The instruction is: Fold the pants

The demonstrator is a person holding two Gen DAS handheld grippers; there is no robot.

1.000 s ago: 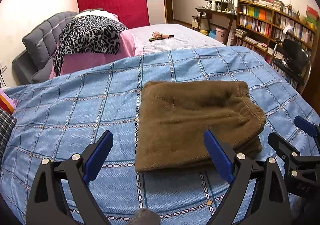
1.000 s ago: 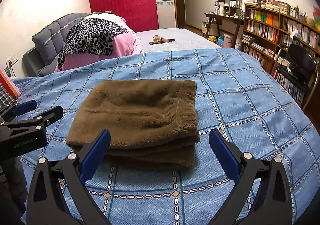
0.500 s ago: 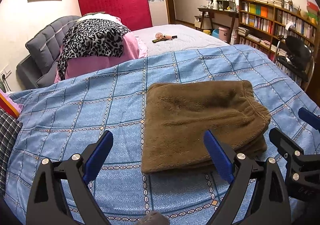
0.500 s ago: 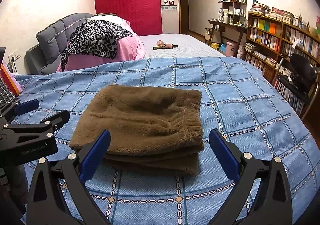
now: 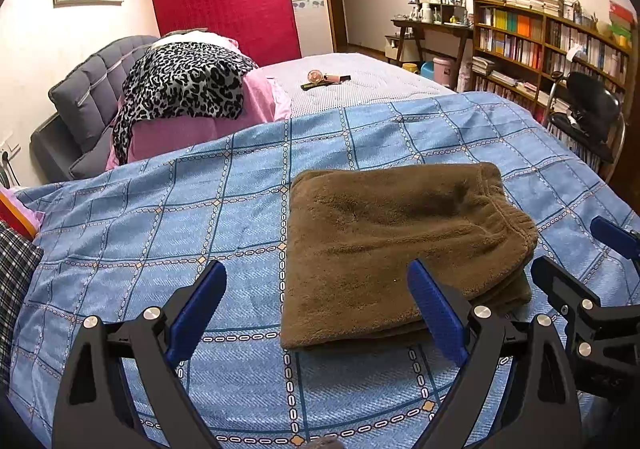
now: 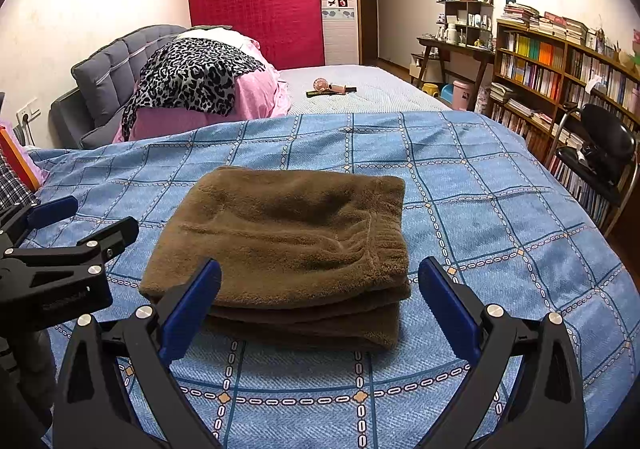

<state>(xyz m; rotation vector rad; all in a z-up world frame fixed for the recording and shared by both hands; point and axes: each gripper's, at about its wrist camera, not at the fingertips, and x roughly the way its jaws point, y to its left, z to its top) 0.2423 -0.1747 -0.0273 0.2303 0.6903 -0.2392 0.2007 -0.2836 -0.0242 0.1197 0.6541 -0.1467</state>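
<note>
The brown fleece pants [image 6: 288, 245] lie folded into a thick, squarish stack on the blue checked bedspread [image 6: 480, 217], near its front edge and roughly midway between its left and right sides. The ribbed elastic waistband sits at the stack's right end, and several layers show along the near side.

The left gripper [image 5: 316, 313] hangs just above the bedspread with its blue-padded jaws spread wide and nothing between them; the stack's near left corner lies ahead of its right finger. The right gripper [image 6: 320, 309] is likewise spread apart and empty, framing the near side of the stack.

The folding looks finished or nearly so. The fabric appears plush, soft and light, with no stiffness, so the layers will likely sag and slide apart if lifted by one corner. A sound hold would pinch all layers together at the near side, one gripper toward each end, or at the firmer waistband.

Faint lettering shows on the gripper bodies, too small to read. No label is visible on the pants.
</note>
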